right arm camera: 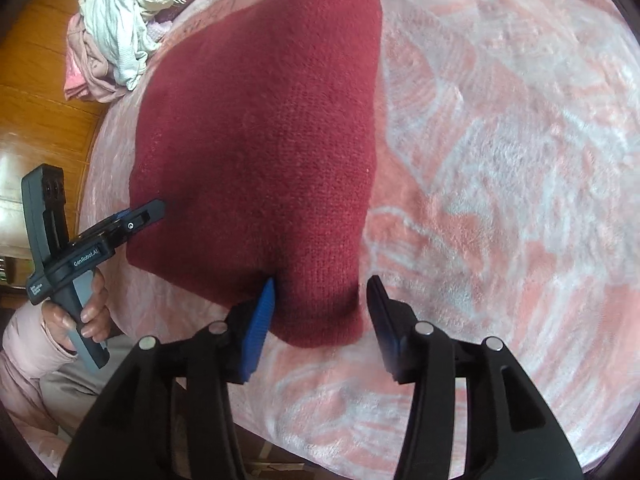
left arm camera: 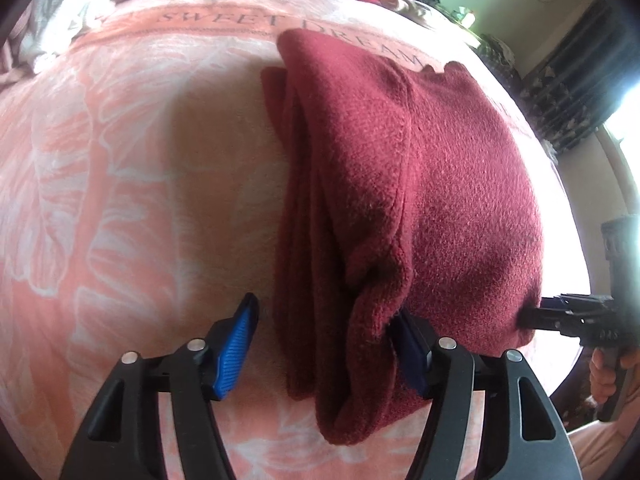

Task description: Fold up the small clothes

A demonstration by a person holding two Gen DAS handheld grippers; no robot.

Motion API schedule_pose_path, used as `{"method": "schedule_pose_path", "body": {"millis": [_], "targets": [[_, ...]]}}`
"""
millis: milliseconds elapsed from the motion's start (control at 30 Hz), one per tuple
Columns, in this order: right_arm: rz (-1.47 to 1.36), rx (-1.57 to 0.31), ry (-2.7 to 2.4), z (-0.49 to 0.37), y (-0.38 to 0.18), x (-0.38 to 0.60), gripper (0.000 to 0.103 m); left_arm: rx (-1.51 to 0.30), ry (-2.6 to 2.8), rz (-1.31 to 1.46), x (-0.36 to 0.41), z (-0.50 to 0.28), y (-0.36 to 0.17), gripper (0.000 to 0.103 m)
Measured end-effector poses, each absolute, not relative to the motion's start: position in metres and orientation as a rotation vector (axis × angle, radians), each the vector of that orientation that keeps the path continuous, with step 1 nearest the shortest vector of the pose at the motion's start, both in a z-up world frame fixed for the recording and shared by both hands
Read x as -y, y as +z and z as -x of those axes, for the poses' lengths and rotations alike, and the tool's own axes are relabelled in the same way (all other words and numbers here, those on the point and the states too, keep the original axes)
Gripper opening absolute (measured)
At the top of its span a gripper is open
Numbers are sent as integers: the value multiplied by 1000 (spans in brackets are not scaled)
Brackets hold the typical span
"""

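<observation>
Lying on the bed's pink blanket (left arm camera: 120, 168), the folded maroon garment (left arm camera: 420, 184) ran lengthwise away from both hands, near edge closest. The left hand-held gripper (left arm camera: 324, 344) stood released astride its near left layers. The right hand-held gripper (right arm camera: 322, 320) stood released astride its near right corner.

A dark maroon knit garment (left arm camera: 420, 184) fills mid-frame on a peach-pink blanket (left arm camera: 120, 168) patterned with pale white leaf outlines and grey lettering. The gripper pads (right arm camera: 258, 332) are bright blue on black arms. At upper left of the right view lies a whitish and pink clothes pile (right arm camera: 120, 28), perhaps beside orange-brown wood (right arm camera: 40, 92).
</observation>
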State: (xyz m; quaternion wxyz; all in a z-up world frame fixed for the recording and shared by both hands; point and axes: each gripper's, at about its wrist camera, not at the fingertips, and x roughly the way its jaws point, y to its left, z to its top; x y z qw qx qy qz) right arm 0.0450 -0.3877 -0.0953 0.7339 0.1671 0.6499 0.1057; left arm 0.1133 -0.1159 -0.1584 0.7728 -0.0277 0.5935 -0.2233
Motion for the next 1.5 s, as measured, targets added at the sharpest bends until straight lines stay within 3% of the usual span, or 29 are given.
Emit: {"method": "schedule_pose_path", "body": {"millis": [67, 233, 400, 600, 767, 1000, 1500], "targets": [[-304, -1385, 191, -39, -75, 384, 61, -1276, -459, 56, 113, -109, -149, 66], [-264, -1299, 128, -19, -38, 379, 62, -1234, -408, 6, 111, -94, -121, 64], [-270, -1262, 101, 0, -24, 373, 73, -1215, -329, 12, 109, -83, -92, 65], [-247, -1204, 78, 8, -6, 349, 82, -1134, -244, -32, 107, -66, -58, 74], [-261, -1158, 76, 22, 9, 342, 83, -1080, -200, -94, 103, -42, -38, 78], [-270, -1125, 86, 37, 19, 335, 97, -1038, -155, -66, 88, -12, -19, 86], [-209, -1083, 10, 46, 22, 324, 100, -978, -178, -148, 98, 24, -3, 91]]}}
